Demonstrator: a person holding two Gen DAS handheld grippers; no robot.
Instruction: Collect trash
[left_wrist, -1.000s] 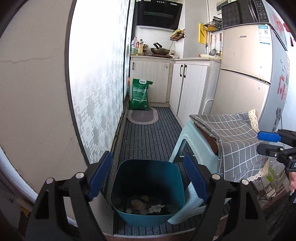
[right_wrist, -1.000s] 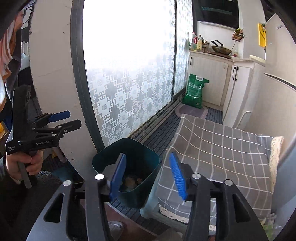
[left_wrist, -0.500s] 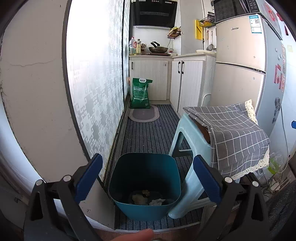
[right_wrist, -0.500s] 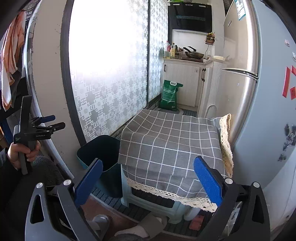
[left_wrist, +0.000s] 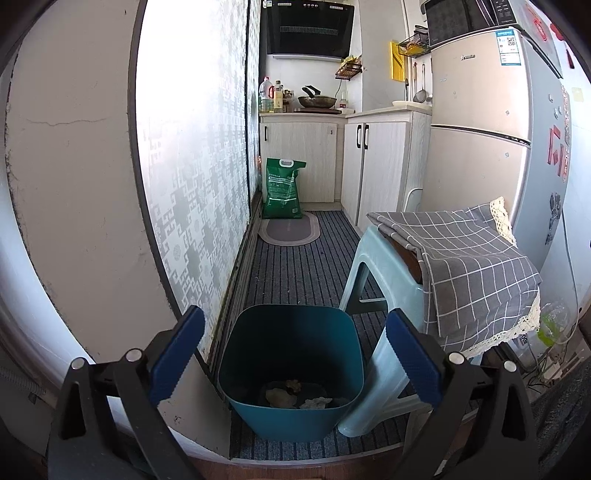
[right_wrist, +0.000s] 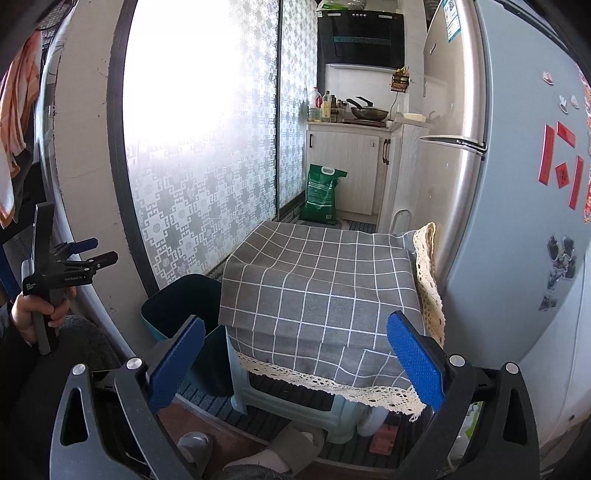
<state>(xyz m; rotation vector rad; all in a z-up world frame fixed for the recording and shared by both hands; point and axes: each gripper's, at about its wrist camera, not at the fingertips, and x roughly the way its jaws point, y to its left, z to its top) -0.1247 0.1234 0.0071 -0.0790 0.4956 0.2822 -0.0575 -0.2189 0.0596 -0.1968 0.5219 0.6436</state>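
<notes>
My left hand-held gripper (left_wrist: 291, 354) hangs released, nothing between its blue pads, over the upright teal plastic bin (left_wrist: 291, 369) on the striped floor mat (left_wrist: 295, 266), mouth facing up, crumpled scraps (left_wrist: 295, 393) at the bottom. My right hand-held gripper (right_wrist: 293, 358), also released, faces the grey checked cloth (right_wrist: 325, 288) covering the pale stool (right_wrist: 295, 402) beside the bin.
</notes>
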